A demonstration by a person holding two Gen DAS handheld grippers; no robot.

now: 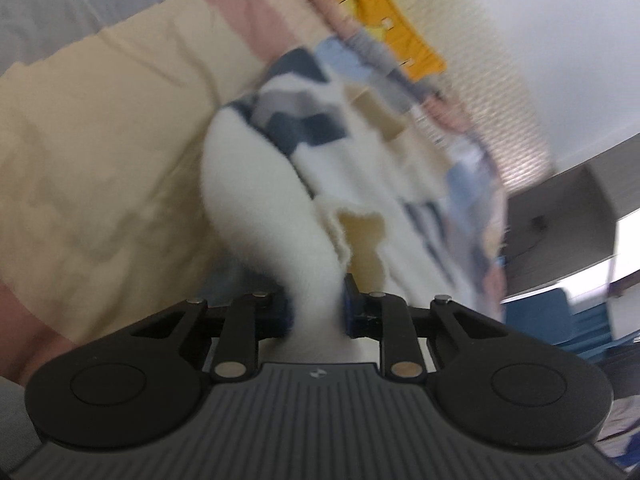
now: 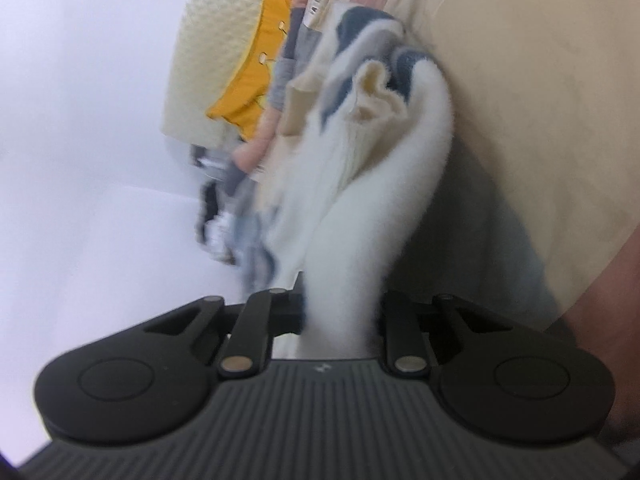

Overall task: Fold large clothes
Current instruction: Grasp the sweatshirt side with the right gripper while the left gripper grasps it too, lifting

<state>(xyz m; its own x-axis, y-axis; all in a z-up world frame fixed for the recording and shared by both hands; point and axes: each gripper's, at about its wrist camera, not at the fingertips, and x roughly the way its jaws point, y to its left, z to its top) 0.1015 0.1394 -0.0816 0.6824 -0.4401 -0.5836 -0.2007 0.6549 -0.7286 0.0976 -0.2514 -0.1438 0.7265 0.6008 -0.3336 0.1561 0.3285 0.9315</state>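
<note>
In my left wrist view, the left tool (image 1: pixel 316 312) sits at the bottom centre, its jaws drawn narrow and pinching a fluffy white fleece garment with navy, grey and tan patches (image 1: pixel 264 200). The white fleece rises out from between the jaws, curves up and to the left, then spreads away ahead of the tool and to its right in blurred patchwork folds. To the left of the tool and beyond it lies a cream bedspread with dusty pink bands (image 1: pixel 100 152), which the garment rests against. Far ahead and right of the tool there is a mustard yellow cloth (image 1: pixel 392 20) against a pale textured cream panel (image 1: pixel 472 92). Further right is a white wall (image 1: pixel 560 40).

In my right wrist view, a white wall (image 2: pixel 80 120) fills the space left of the right tool (image 2: pixel 342 312). Ahead and left are the same cream panel (image 2: pixel 208 60) and yellow cloth (image 2: pixel 256 76). This tool's jaws are also narrow, clamped on a band of the same fleece garment (image 2: pixel 360 208), which climbs straight ahead and bunches into folds. The bedspread (image 2: pixel 540 100) fills the right side.
</note>
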